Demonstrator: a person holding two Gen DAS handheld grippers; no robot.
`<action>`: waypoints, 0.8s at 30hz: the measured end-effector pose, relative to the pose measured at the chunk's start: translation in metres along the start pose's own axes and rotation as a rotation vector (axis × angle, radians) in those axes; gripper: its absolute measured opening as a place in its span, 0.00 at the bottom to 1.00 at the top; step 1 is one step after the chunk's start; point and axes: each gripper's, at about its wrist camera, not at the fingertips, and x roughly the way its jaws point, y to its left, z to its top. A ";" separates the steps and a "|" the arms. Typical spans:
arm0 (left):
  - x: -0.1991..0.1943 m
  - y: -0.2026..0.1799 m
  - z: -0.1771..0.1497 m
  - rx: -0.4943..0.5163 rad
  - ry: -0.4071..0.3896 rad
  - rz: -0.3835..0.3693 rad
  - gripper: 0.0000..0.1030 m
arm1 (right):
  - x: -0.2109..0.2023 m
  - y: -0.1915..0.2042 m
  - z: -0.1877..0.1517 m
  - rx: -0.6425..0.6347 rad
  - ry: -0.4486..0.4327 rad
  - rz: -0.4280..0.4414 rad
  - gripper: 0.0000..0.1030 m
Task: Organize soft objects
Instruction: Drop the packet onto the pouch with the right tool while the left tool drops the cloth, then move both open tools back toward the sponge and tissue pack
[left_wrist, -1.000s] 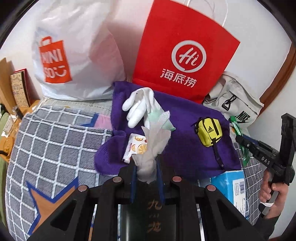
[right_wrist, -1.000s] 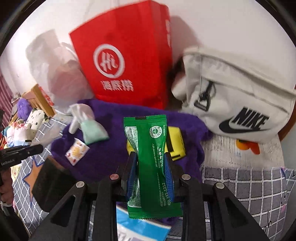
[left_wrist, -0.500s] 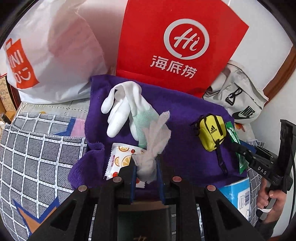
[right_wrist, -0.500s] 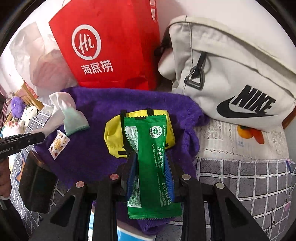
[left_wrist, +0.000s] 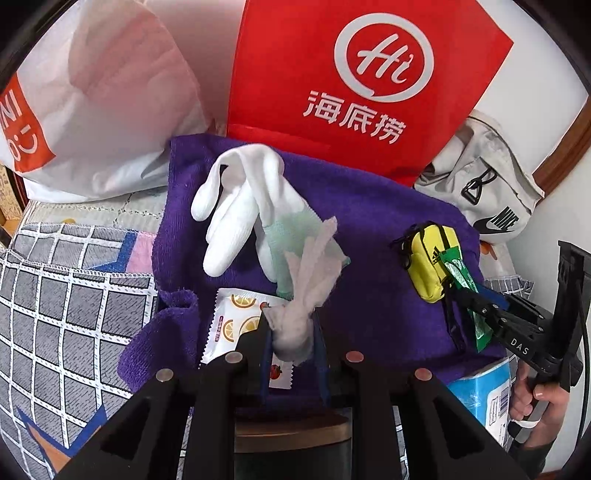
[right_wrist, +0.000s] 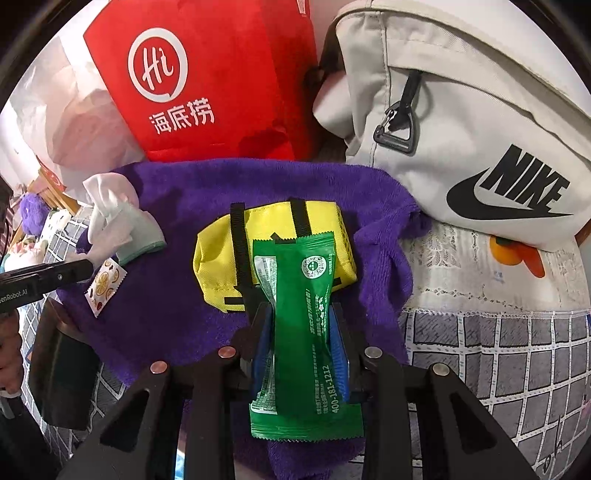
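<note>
Purple towel (left_wrist: 369, 266) fills the left wrist view: your left gripper (left_wrist: 291, 343) pinches a crumpled tissue (left_wrist: 303, 295) over the orange-print sachet (left_wrist: 236, 325); dropped here, it buries it. Right wrist view: your right gripper (right_wrist: 301, 332) is opening around the green packet (right_wrist: 299, 321), which may slide onto the yellow pouch (right_wrist: 221, 254).

Left tool (left_wrist: 291, 332) clamps a crumpled grey wipe (left_wrist: 301, 295) above a purple towel (left_wrist: 369, 229). On the towel lie a white glove (left_wrist: 240, 206), an orange-print sachet (left_wrist: 231, 325) and a yellow mini backpack (left_wrist: 430, 262). The right tool (left_wrist: 469, 295), its jaws opening, carries a green packet (left_wrist: 465, 284) at the towel's right edge. A red paper bag (left_wrist: 354, 74) stands behind.
</note>
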 end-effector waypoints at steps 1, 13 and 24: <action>0.002 0.001 -0.001 -0.001 0.004 0.001 0.19 | 0.001 0.000 0.000 0.000 0.005 0.001 0.32; 0.006 0.009 -0.001 -0.024 0.022 0.011 0.48 | -0.016 0.006 0.002 0.002 -0.024 0.040 0.64; -0.053 0.007 -0.022 -0.007 -0.057 0.046 0.48 | -0.070 0.041 -0.020 -0.040 -0.093 0.020 0.67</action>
